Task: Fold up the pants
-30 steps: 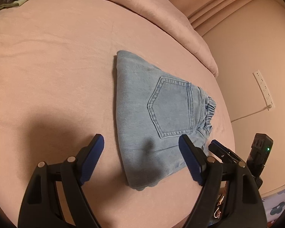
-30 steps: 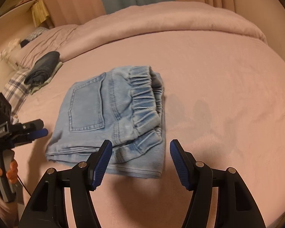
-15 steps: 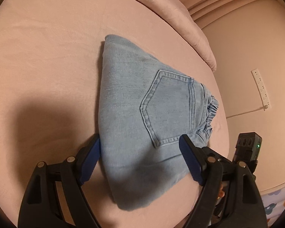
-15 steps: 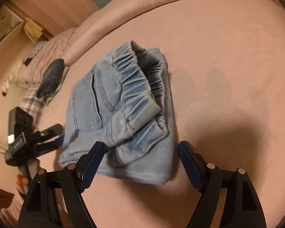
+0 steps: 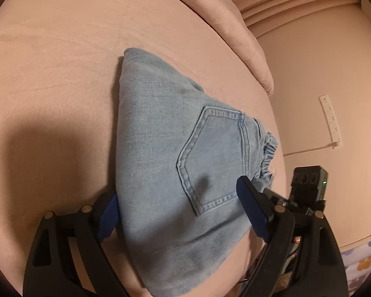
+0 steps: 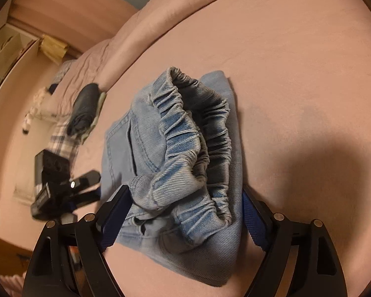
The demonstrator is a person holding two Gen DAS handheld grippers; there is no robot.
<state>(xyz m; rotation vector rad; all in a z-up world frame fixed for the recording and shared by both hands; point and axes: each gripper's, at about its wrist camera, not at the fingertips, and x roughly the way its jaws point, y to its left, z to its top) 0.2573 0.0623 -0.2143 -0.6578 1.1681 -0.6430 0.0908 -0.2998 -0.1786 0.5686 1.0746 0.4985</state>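
One pair of light blue denim pants lies folded into a compact bundle on a pink bedspread. Two handheld grippers, each with two black fingers tipped in blue pads, work at it from opposite ends.

The left gripper reaches in low over the bed, jaws spread wide. The folded edge of the pants sits between its fingers, one back pocket just ahead of them. The fabric fills the gap, touching or nearly touching both pads, but the jaws have not closed on it.

The right gripper comes in from the waistband end, tilted, jaws equally wide. The gathered elastic waistband bulges up between and just beyond its fingers; nothing is clamped.

In the right wrist view, the left gripper shows at the far left, beside the bundle's other end. Beyond it, well apart from both grippers, one dark folded garment rests near a plaid cloth.
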